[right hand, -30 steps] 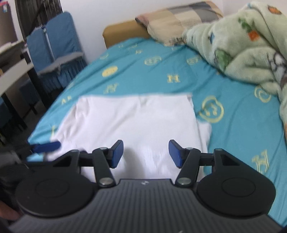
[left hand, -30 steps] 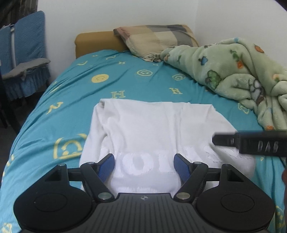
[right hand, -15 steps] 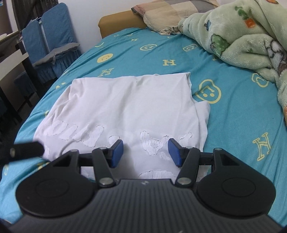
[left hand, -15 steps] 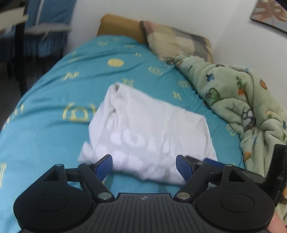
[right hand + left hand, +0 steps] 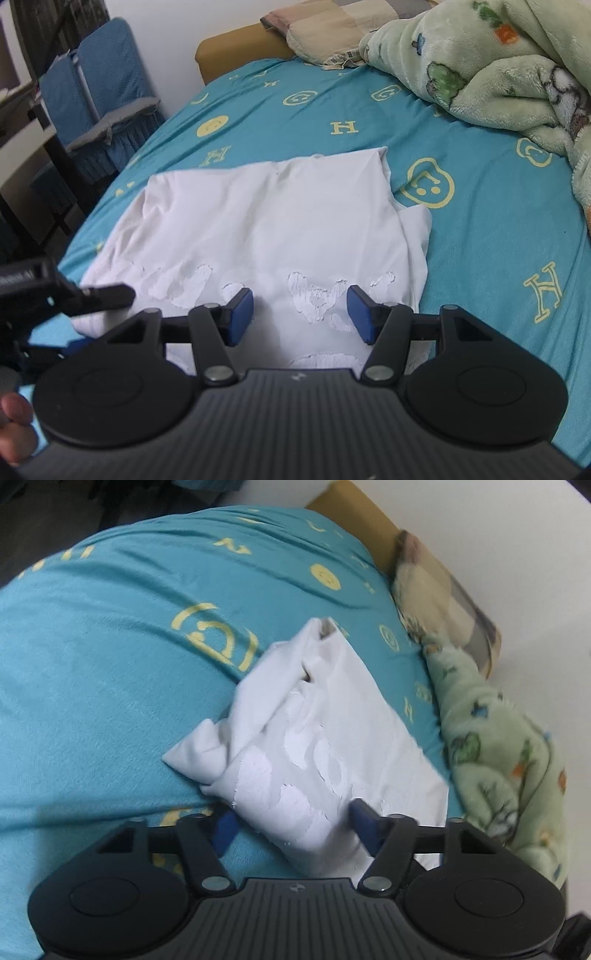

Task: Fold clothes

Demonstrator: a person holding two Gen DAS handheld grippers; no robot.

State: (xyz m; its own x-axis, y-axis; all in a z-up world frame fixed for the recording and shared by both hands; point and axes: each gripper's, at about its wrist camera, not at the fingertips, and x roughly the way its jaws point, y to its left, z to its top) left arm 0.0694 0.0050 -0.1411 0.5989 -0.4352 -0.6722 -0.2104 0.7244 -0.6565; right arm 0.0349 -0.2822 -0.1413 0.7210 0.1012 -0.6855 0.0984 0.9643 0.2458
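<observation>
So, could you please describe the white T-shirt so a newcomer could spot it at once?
Start at the bed with the teal sheet. The white T-shirt lies flat mid-bed, left of the green blanket. It is the only plain white cloth, with raised white lettering along its near edge.

Two matching black tongs: left tongs point(image 5: 291, 821), right tongs point(image 5: 300, 312). Ribbed dark-grey housing, small logo at centre, round black discs either side, silver pivot screws, triangular cut-outs in linkage arms, blue pads point(image 5: 242, 312) on fingertips.
</observation>
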